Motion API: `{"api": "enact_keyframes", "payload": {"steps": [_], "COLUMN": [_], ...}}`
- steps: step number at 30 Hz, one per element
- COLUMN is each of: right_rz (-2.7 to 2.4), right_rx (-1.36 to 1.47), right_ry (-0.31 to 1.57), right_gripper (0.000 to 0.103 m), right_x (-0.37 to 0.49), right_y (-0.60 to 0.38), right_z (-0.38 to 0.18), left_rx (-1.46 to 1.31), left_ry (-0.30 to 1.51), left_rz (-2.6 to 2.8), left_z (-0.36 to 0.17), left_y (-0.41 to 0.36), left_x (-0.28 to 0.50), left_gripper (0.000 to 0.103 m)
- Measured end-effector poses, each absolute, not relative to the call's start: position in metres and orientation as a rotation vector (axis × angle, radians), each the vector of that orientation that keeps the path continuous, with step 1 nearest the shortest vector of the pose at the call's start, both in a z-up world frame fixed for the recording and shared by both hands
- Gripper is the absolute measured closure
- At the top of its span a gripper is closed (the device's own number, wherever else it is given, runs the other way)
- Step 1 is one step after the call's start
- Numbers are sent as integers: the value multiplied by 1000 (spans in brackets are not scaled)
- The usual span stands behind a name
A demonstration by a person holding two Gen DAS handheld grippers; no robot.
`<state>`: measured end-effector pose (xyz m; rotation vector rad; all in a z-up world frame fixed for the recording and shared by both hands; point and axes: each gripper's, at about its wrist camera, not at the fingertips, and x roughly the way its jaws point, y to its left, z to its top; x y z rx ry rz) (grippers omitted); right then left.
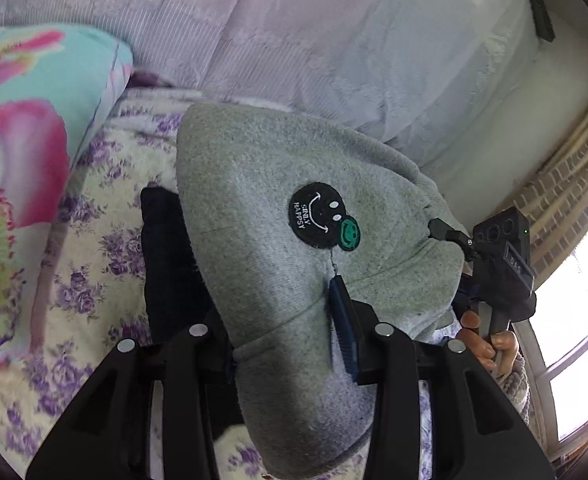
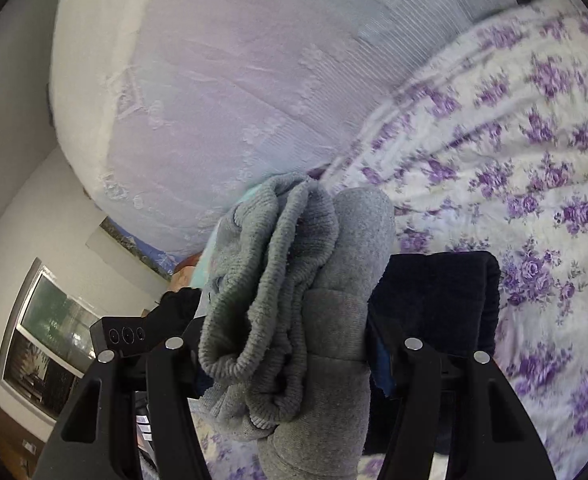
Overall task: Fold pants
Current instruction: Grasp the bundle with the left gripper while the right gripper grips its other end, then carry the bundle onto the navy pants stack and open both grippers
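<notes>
The grey fleece pants with a black round smiley patch hang bunched above the purple-flowered white bedspread, held at both ends. The left gripper clamps one part; the right gripper clamps the ribbed waistband folds. A dark navy folded cloth lies beneath, a lilac quilt beyond.

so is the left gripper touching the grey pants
Touching. The left wrist view shows the left gripper closed on a fold of the grey pants, the cloth pinched between its fingers.
</notes>
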<state>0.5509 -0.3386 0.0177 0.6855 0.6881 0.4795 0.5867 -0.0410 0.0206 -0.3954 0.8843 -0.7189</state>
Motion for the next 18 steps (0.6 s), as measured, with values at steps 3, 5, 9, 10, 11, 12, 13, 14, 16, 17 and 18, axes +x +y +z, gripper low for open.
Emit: {"api": "enact_keyframes", "payload": {"steps": [3, 5, 9, 10, 11, 12, 13, 14, 16, 17, 18], "right_rz": [439, 431, 444, 437, 432, 424, 418, 416, 396, 380, 362], "right_rx": [720, 732, 736, 726, 721, 719, 722, 735, 762, 756, 743], "right_ry": [763, 764, 752, 758, 757, 753, 747, 735, 680, 665, 659], "right_gripper": [41, 37, 36, 34, 32, 31, 31, 30, 29, 29, 29], "right_x": [572, 579, 580, 580, 580, 579, 577, 576, 569, 565, 562], "right_y": [-347, -351, -354, -352, -352, -352, -354, -356, -369, -374, -376], "right_z": [-20, -44, -50, -46, -42, -36, -30, -25, -15, -10, -5], "left_rx": [-410, -420, -456, -456, -449, -437, -417, -381, -331, -303, -283], "left_ry": [958, 971, 945, 949, 951, 948, 939, 922, 891, 870, 852], "left_rz": [-706, -691, -680, -659, -641, -630, -616, -588, -537, -497, -461], "left_z": [-18, -44, -54, -52, -49, -46, -41, -33, -24, -19, -15], "left_y": [-50, -53, -51, -51, -52, -53, -53, -54, -53, -51, -50], "left_x": [609, 616, 618, 618, 616, 614, 610, 605, 598, 593, 588], "left_gripper": [63, 50, 37, 35, 34, 31, 30, 30, 25, 24, 23]}}
